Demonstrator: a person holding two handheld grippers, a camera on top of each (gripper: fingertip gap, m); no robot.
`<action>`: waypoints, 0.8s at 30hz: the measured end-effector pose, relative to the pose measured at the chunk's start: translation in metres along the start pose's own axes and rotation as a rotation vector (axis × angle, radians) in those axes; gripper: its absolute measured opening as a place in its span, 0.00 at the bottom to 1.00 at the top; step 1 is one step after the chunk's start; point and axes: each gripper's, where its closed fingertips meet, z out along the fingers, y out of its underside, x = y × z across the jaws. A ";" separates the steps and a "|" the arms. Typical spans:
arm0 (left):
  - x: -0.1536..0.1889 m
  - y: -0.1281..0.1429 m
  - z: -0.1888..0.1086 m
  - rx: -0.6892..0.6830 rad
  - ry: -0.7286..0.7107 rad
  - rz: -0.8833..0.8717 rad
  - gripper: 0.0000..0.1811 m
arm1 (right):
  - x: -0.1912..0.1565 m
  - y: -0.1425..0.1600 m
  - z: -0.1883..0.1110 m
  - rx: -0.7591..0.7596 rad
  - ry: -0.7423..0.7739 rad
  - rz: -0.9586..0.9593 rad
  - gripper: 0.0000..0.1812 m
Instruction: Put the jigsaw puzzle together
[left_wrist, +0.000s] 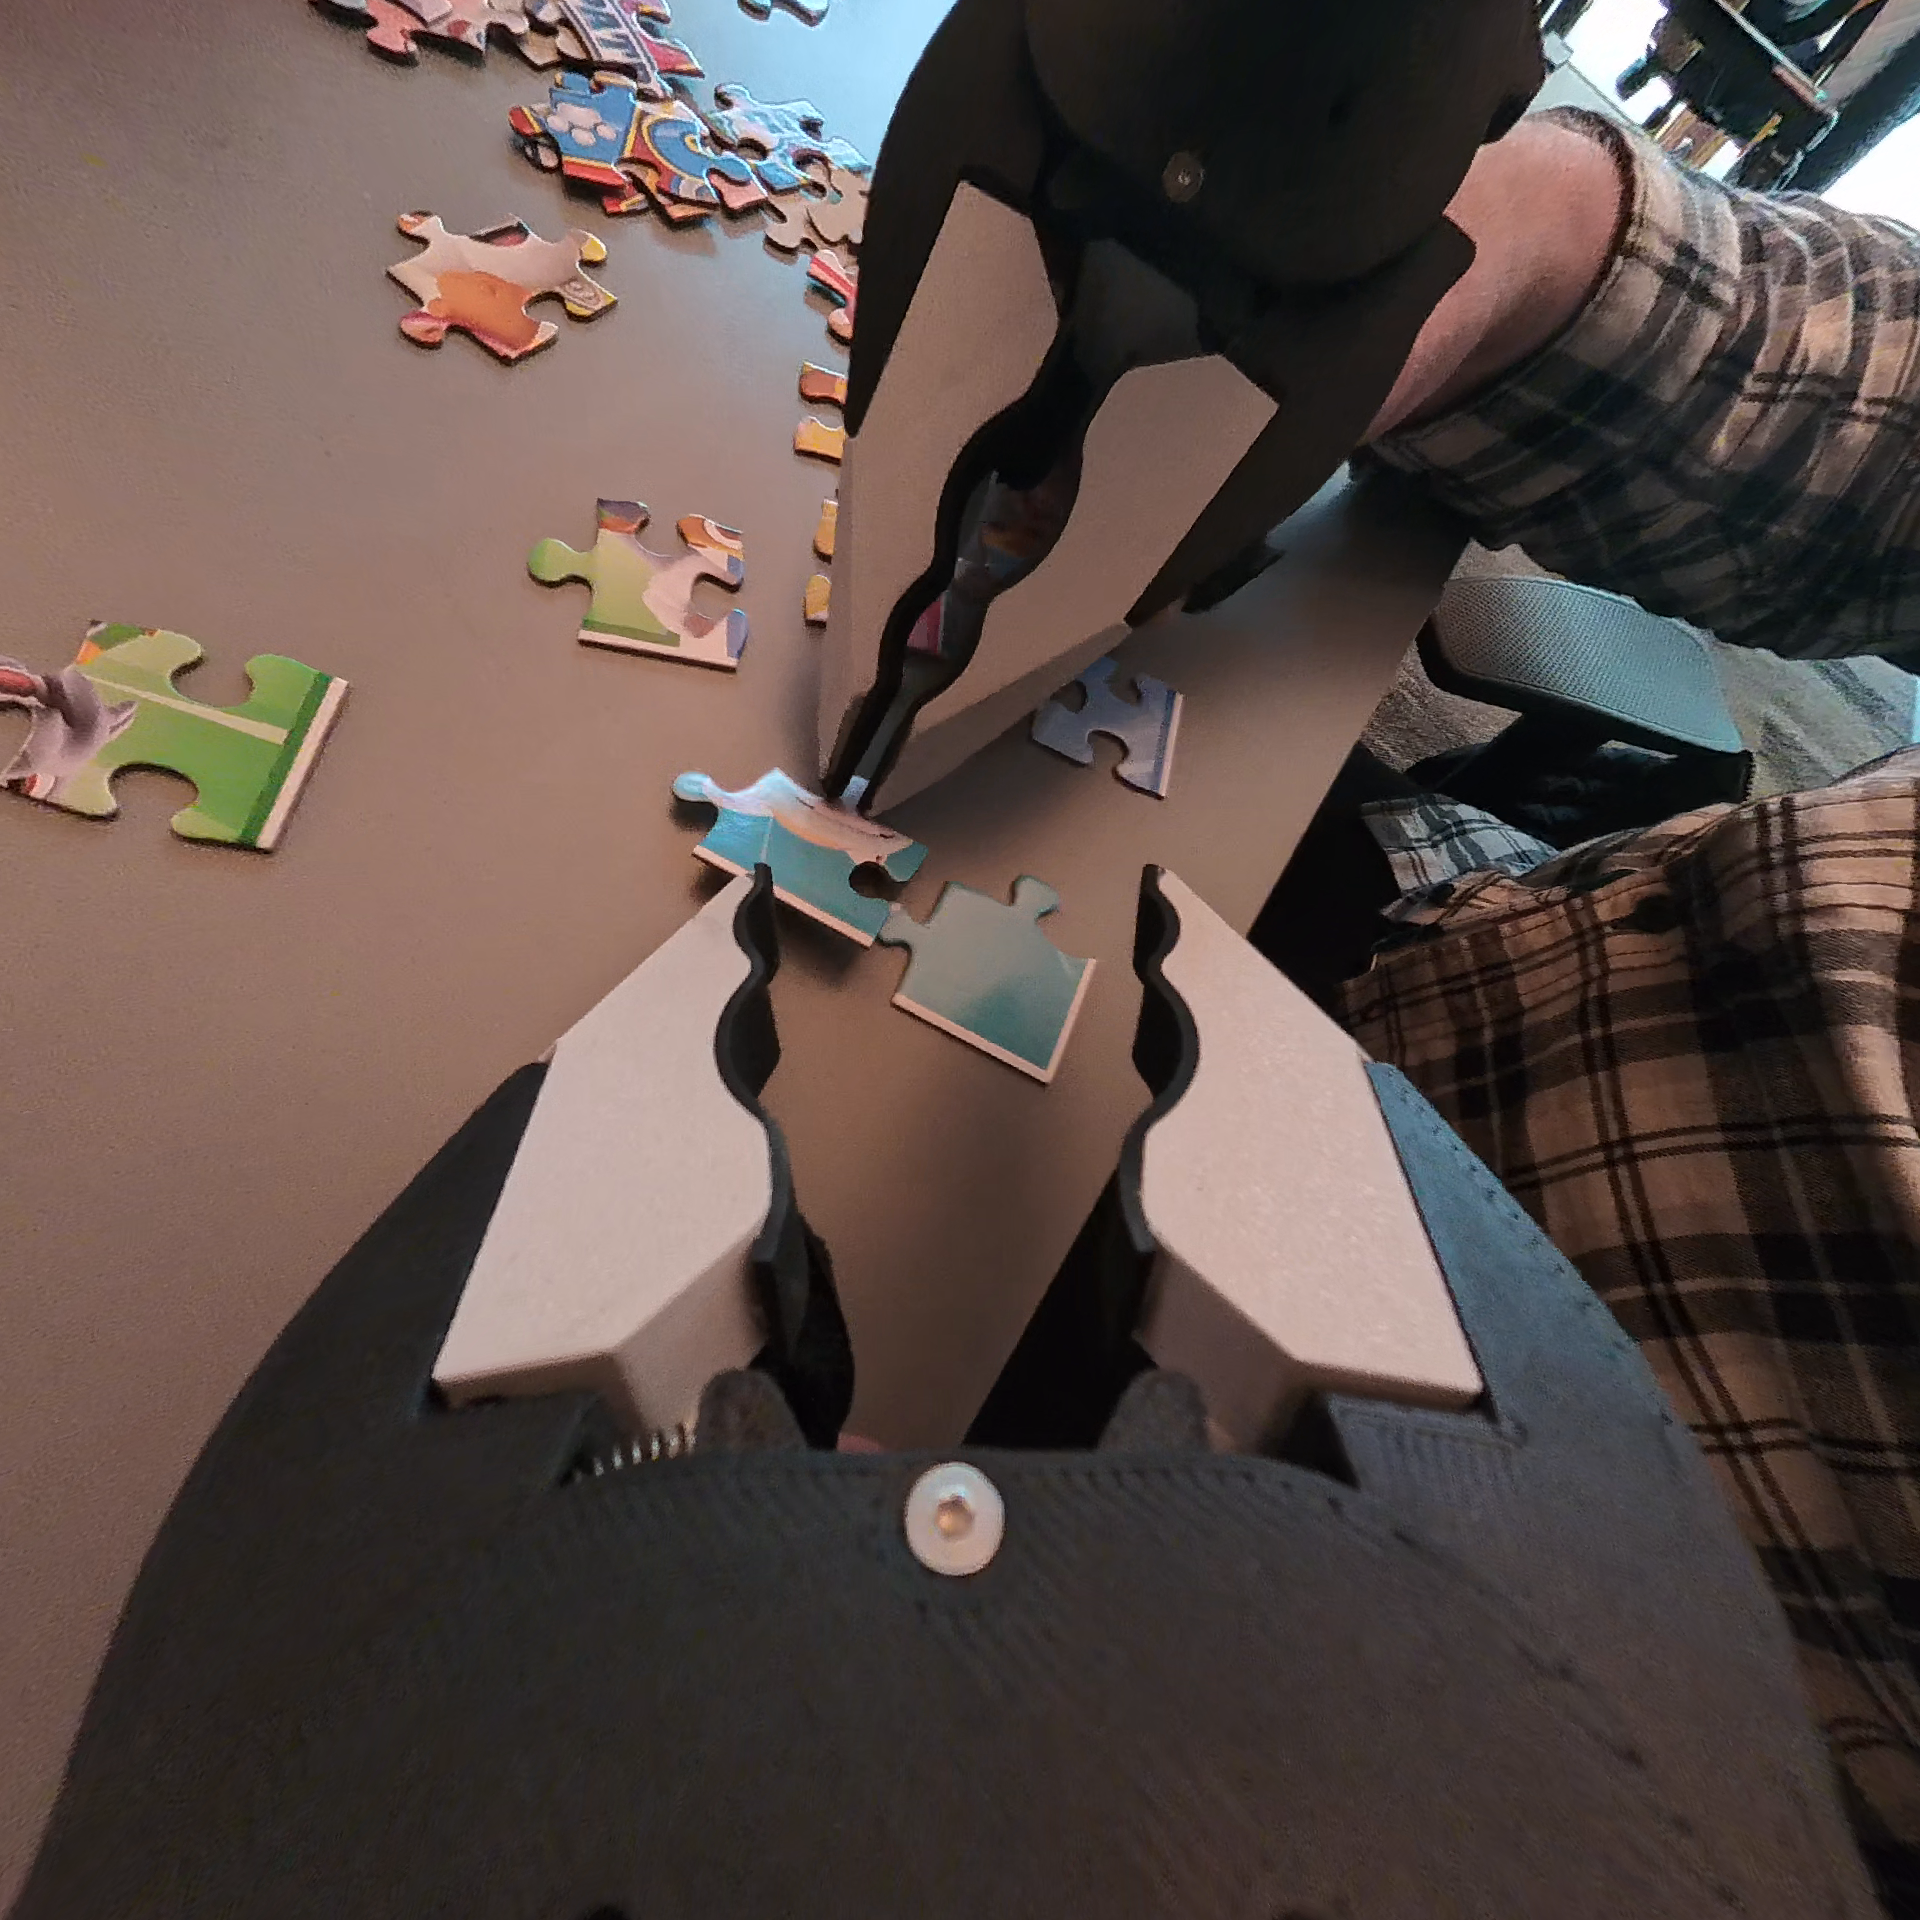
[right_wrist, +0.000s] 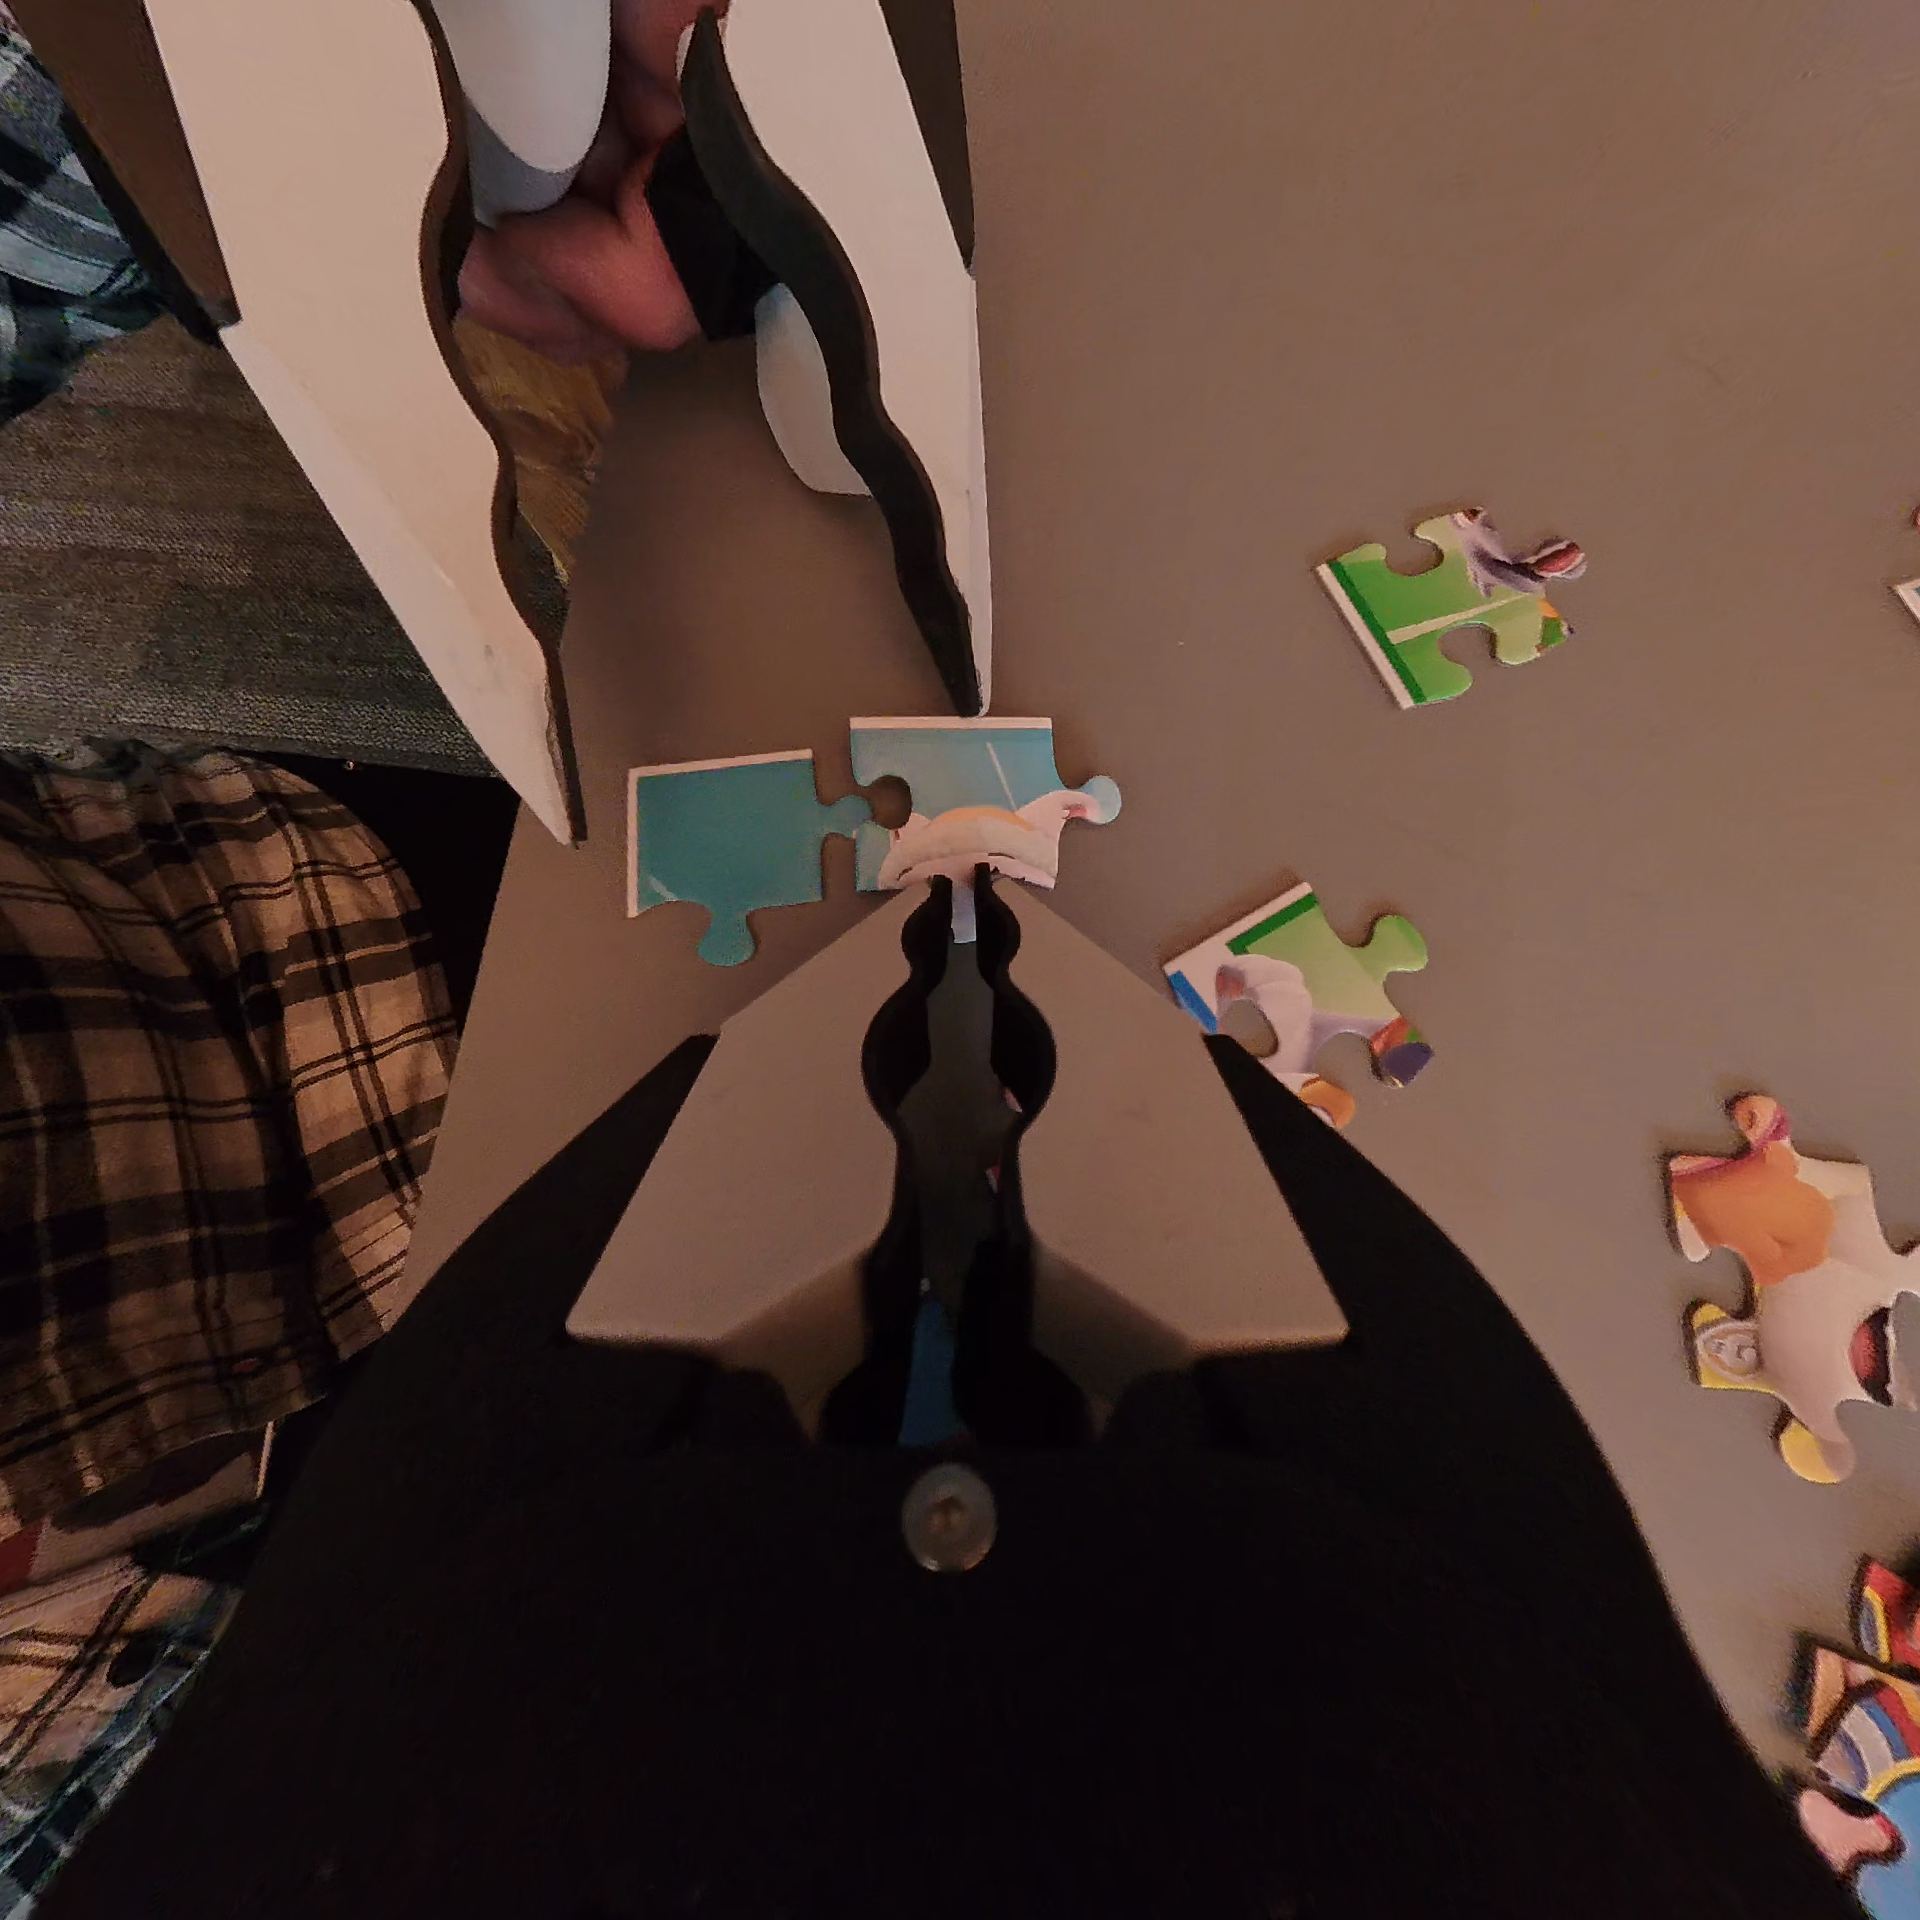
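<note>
Two teal puzzle pieces lie near the grey table's (left_wrist: 260, 468) edge. A plain teal piece (left_wrist: 987, 977) (right_wrist: 727, 847) points its knob at the socket of a teal-and-white piece (left_wrist: 821, 847) (right_wrist: 966, 800); they touch but are not locked. My left gripper (left_wrist: 956, 894) (right_wrist: 769, 758) is open and empty, low over the two pieces. My right gripper (right_wrist: 961, 904) (left_wrist: 857, 795) is shut on a thin white-and-blue piece edge. Its tips are at the teal-and-white piece's edge. I cannot tell whether that edge is its tab or a separate piece.
Loose pieces lie about: a green one (left_wrist: 177, 727) (right_wrist: 1455, 603), a green-and-white one (left_wrist: 644, 592) (right_wrist: 1309, 987), an orange one (left_wrist: 499, 286) (right_wrist: 1787, 1268), a blue one (left_wrist: 1117, 722). A heap of pieces (left_wrist: 665, 135) lies farther off. A person in a plaid shirt (left_wrist: 1662, 1143) sits at the table edge.
</note>
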 end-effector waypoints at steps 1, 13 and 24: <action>0.001 0.000 -0.001 0.000 0.002 0.000 0.37 | -0.002 0.000 0.000 -0.003 -0.003 -0.004 0.02; 0.003 0.017 -0.001 -0.045 -0.016 -0.010 0.35 | -0.009 -0.001 0.003 -0.044 0.012 -0.059 0.00; 0.029 0.026 -0.010 -0.055 -0.053 0.090 0.32 | -0.012 -0.004 0.008 -0.064 0.042 -0.067 0.00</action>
